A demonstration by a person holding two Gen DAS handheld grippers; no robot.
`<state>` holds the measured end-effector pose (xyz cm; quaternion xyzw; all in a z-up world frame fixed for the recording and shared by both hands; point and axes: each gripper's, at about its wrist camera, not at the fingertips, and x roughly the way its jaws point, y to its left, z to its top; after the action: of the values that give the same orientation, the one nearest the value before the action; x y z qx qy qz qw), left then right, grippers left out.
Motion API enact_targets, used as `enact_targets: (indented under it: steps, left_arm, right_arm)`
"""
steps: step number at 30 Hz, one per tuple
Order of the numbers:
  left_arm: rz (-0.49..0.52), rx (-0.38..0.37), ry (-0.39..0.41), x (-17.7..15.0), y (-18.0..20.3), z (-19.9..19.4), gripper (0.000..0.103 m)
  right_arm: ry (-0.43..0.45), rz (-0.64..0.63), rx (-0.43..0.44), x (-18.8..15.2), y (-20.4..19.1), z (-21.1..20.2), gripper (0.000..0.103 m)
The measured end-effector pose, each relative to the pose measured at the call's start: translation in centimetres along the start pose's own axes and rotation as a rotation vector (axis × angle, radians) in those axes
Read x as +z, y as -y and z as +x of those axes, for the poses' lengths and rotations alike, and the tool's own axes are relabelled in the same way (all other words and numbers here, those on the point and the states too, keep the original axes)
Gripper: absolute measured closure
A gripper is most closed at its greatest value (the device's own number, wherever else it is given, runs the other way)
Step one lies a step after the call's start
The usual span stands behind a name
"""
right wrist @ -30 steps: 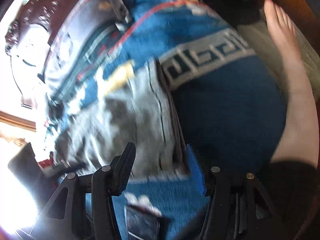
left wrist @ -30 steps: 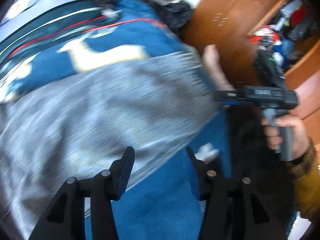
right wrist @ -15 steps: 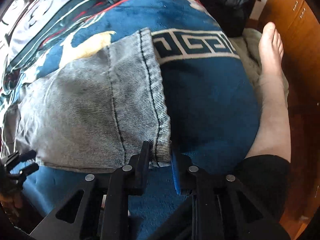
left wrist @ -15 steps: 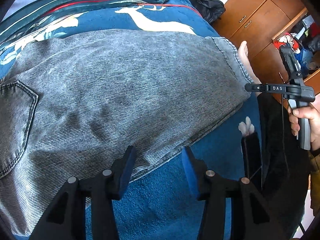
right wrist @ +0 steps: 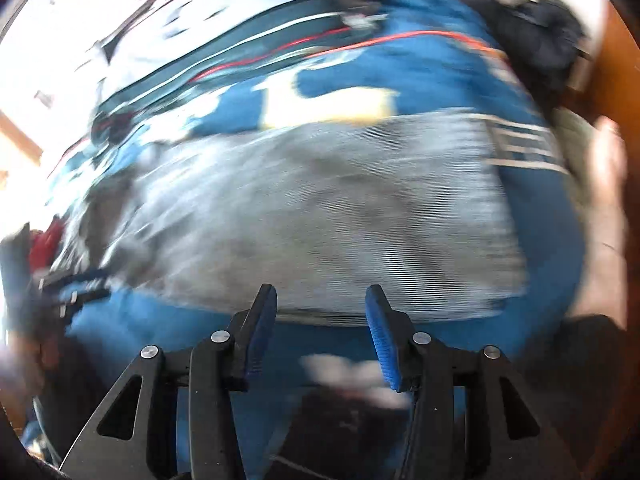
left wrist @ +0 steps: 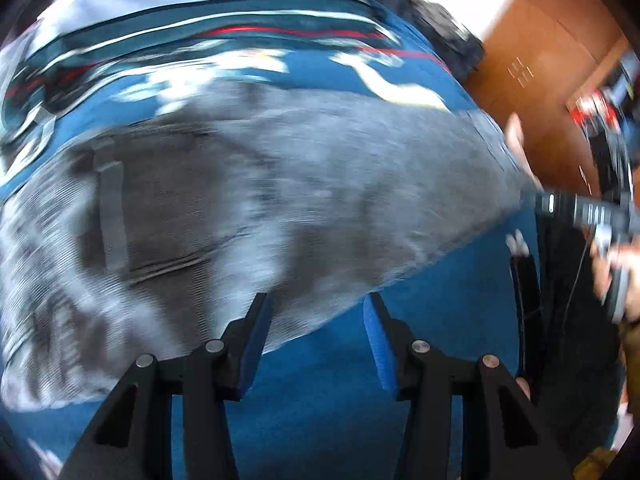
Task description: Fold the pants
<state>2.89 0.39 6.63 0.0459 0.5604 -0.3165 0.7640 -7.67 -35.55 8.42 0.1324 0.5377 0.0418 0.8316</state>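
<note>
Grey denim pants (left wrist: 280,200) lie spread flat across a blue patterned blanket (left wrist: 340,400); both views are motion-blurred. My left gripper (left wrist: 316,312) is open and empty, just above the pants' near edge. The right gripper shows at the right of the left wrist view (left wrist: 576,208), by the leg hem. In the right wrist view the pants (right wrist: 320,220) fill the middle, and my right gripper (right wrist: 320,304) is open and empty at their near edge. The left gripper shows blurred at the left (right wrist: 68,284).
A wooden wardrobe (left wrist: 540,60) stands at the right beyond the bed. A bare foot (right wrist: 608,208) rests at the bed's right edge. Dark clothes (right wrist: 532,20) are piled at the far right corner. Striped bedding (left wrist: 200,24) lies beyond the pants.
My right gripper was shut on the leg hem half a second ago; now it is open and has swung left along the pants' edge. The left gripper has shifted left, staying open.
</note>
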Motion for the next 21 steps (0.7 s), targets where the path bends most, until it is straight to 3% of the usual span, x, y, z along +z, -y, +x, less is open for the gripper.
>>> enact_targets:
  steps: [3,5,6,8,10,12,18,21]
  left_arm:
    - [-0.186,0.043,0.014,-0.8,-4.8,-1.0,0.052]
    - [-0.317,0.038,-0.055,-1.6,-7.9,0.0,0.056]
    - [-0.361,0.027,-0.087,-2.0,-8.9,0.5,0.066]
    - [-0.416,0.006,-0.094,-2.2,-10.0,0.6,0.067]
    - [-0.385,0.019,-0.093,-2.1,-9.6,0.2,0.068]
    - [-0.347,0.024,-0.083,-2.0,-8.9,-0.2,0.068]
    - [-0.347,-0.014,0.064,-0.6,-9.4,-3.7,0.062]
    - [-0.314,0.067,0.150,0.8,-10.6,-5.1,0.058]
  right_arm:
    - [-0.013,-0.056,0.042,0.1,-3.3,2.5,0.058]
    - [-0.026,-0.062,0.060,0.5,-4.7,4.5,0.058]
    - [-0.056,-0.065,0.045,0.4,-5.1,5.7,0.058]
    - [-0.133,-0.073,-0.016,0.3,-6.0,7.9,0.057]
    - [-0.131,-0.075,-0.054,0.5,-6.7,8.0,0.055]
    - [-0.109,-0.067,-0.035,1.4,-7.5,7.2,0.055]
    - [-0.035,-0.118,0.143,6.8,-11.9,6.6,0.055]
    - [-0.015,-0.131,0.248,11.0,-14.7,8.2,0.055]
